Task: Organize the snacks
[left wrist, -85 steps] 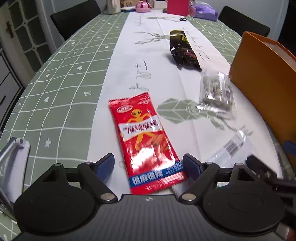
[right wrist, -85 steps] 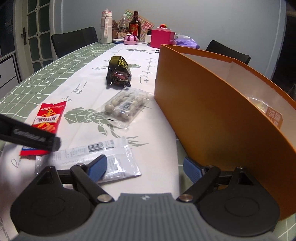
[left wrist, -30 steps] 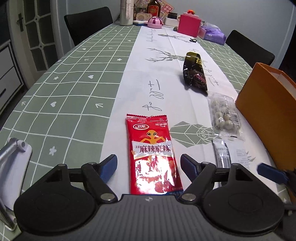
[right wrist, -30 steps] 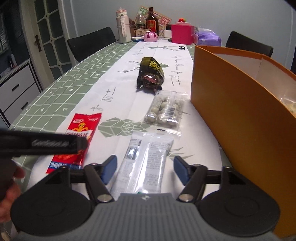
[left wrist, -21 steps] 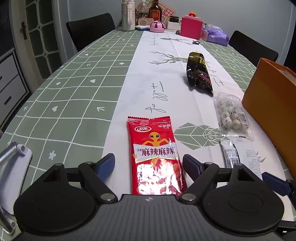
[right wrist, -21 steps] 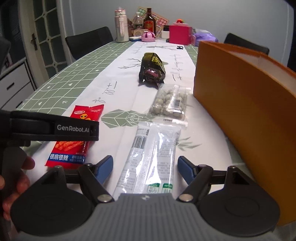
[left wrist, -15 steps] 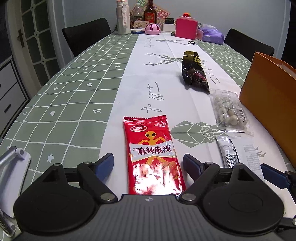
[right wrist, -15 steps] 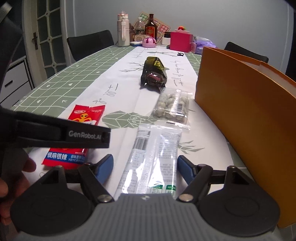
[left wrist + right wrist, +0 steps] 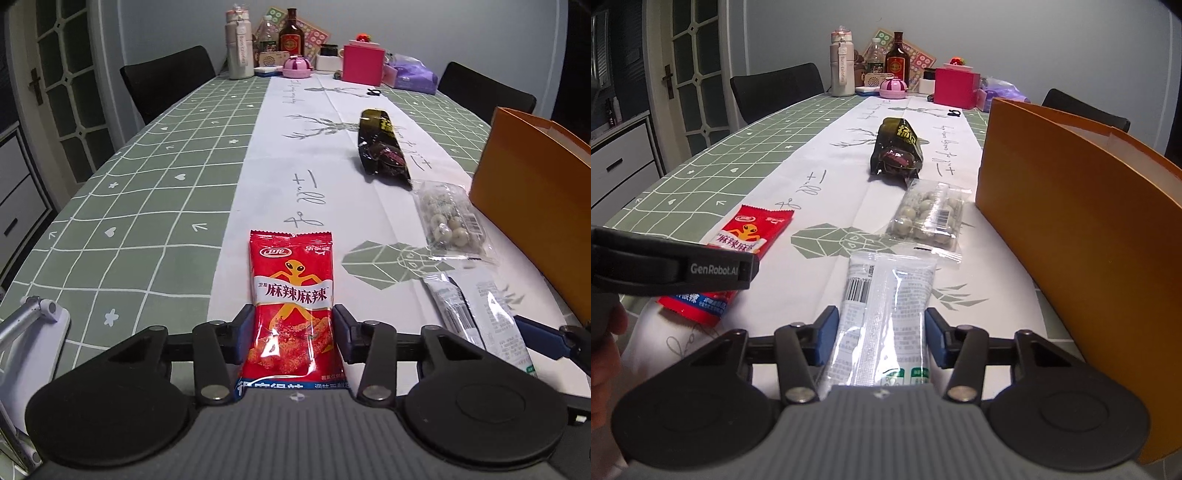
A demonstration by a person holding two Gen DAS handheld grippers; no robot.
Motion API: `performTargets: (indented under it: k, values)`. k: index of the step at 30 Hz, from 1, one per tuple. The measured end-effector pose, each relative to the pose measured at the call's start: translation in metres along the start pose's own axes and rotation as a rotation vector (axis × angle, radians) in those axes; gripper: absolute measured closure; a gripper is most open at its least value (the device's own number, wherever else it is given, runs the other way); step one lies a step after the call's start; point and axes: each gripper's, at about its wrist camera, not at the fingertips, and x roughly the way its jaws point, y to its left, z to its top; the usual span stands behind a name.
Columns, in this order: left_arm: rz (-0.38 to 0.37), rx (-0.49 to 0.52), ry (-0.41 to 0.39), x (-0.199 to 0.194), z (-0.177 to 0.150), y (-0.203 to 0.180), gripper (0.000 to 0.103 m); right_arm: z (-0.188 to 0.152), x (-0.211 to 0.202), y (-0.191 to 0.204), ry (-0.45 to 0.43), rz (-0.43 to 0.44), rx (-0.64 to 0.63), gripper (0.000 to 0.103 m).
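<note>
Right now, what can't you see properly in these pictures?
- Orange box: the inside is hidden by its own wall in both views.
- Red snack packet: its near end is cut off by the left gripper body.
- Clear packet: its print is too small to read.
- Dark bag: what's inside, too far away.

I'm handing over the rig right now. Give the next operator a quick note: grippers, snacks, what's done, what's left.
Left gripper: jaws have just been closing, pads now against the red spicy snack pack, still flat on the table.
Right gripper: likewise just closed onto the white sachet.
Untouched on the table runner: clear bag of round candies, dark pack.
Orange box stands on the right.
Left: lift both packs, then the other two.
</note>
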Motion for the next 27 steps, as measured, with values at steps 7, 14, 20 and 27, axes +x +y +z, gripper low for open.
performTargets:
  k: [7, 14, 20, 27]
  values:
    - [-0.046, 0.039, 0.059, -0.009, -0.002, -0.010, 0.056, 0.000, -0.008, -0.005, 0.049, 0.054, -0.007, 0.056]
    - [-0.115, 0.121, 0.187, -0.016, 0.001, -0.025, 0.056, 0.007, -0.014, -0.008, 0.172, 0.130, -0.119, 0.056]
    - [-0.173, 0.200, 0.323, -0.017, 0.006, -0.034, 0.057, 0.015, -0.015, -0.019, 0.277, 0.195, -0.172, 0.056]
    - [-0.201, 0.228, 0.386, -0.021, 0.009, -0.041, 0.062, 0.019, -0.027, -0.031, 0.343, 0.243, -0.209, 0.057]
